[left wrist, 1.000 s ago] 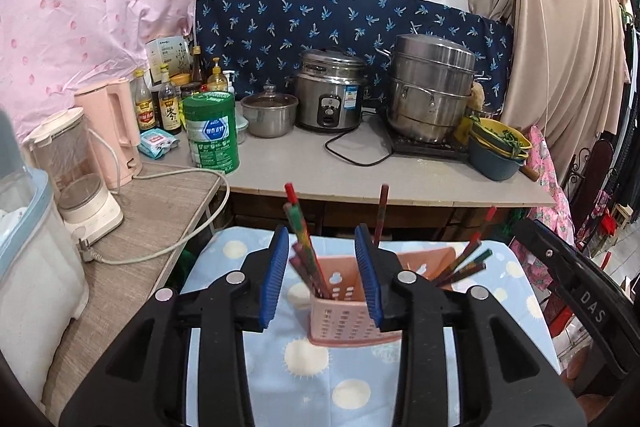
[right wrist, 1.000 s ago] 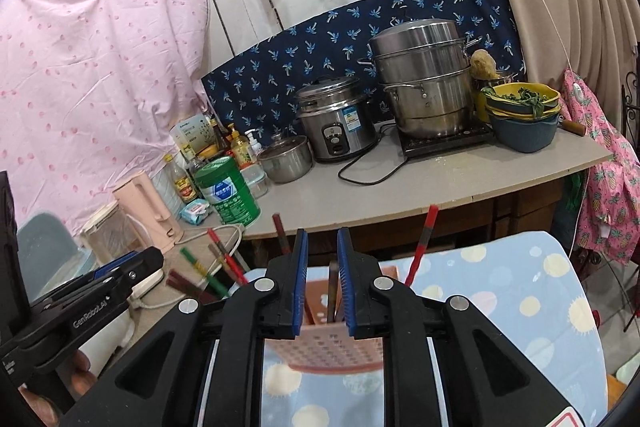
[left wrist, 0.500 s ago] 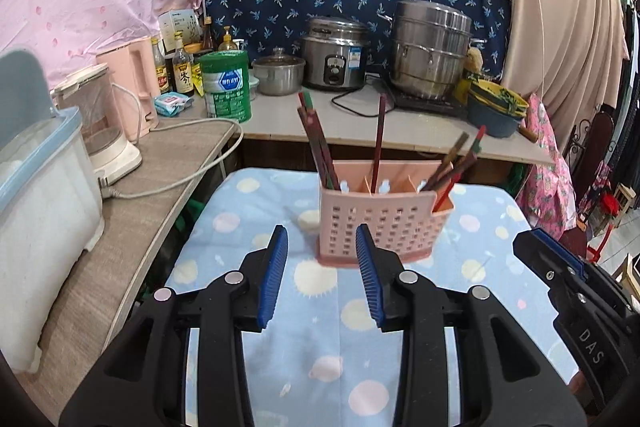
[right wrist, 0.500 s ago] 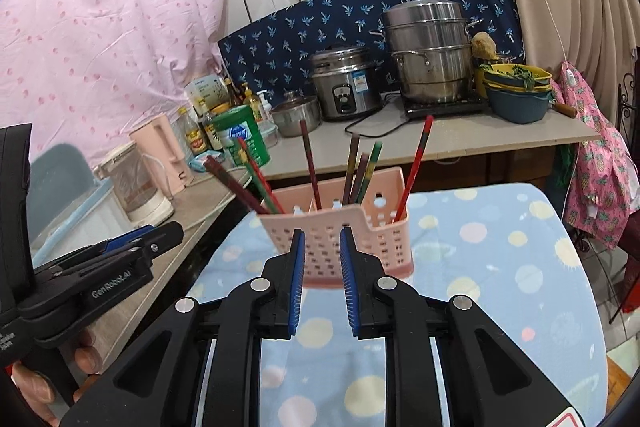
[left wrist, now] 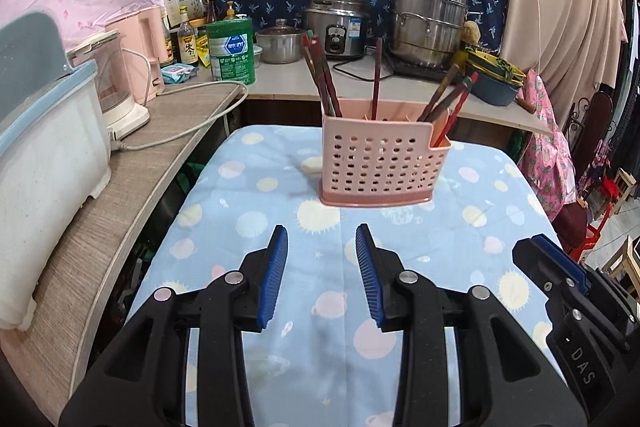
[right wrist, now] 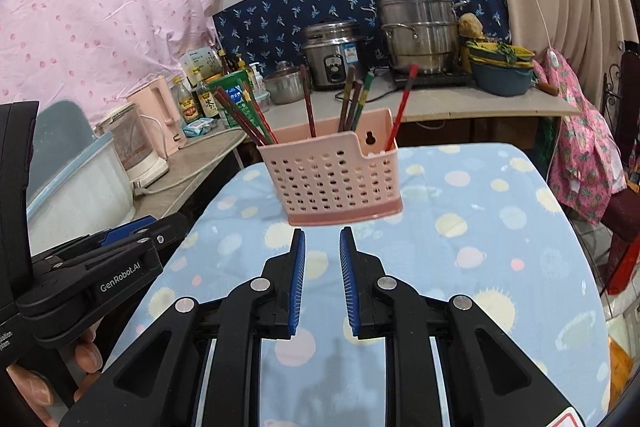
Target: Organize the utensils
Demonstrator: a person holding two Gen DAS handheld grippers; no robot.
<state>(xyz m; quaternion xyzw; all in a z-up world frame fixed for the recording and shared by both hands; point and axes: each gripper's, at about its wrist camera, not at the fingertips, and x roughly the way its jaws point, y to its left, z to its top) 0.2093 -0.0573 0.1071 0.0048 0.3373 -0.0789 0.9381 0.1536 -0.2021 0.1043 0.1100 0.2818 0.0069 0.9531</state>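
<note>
While my left gripper (left wrist: 321, 269) hangs empty, jaws parted, the pink utensil caddy (left wrist: 380, 163) stands ahead of it, chopsticks (left wrist: 320, 75) upright inside. From my right gripper (right wrist: 322, 269), also empty with a narrower gap, the caddy sits just beyond. I'd pinch one chopstick high, lifting straight.

left tool (right wrist: 132, 231) side: "GenRobot.AI"
right tool (left wrist: 560, 267) side: "DAS"
other labels (green can, bottles, cooker): too small to read
</note>
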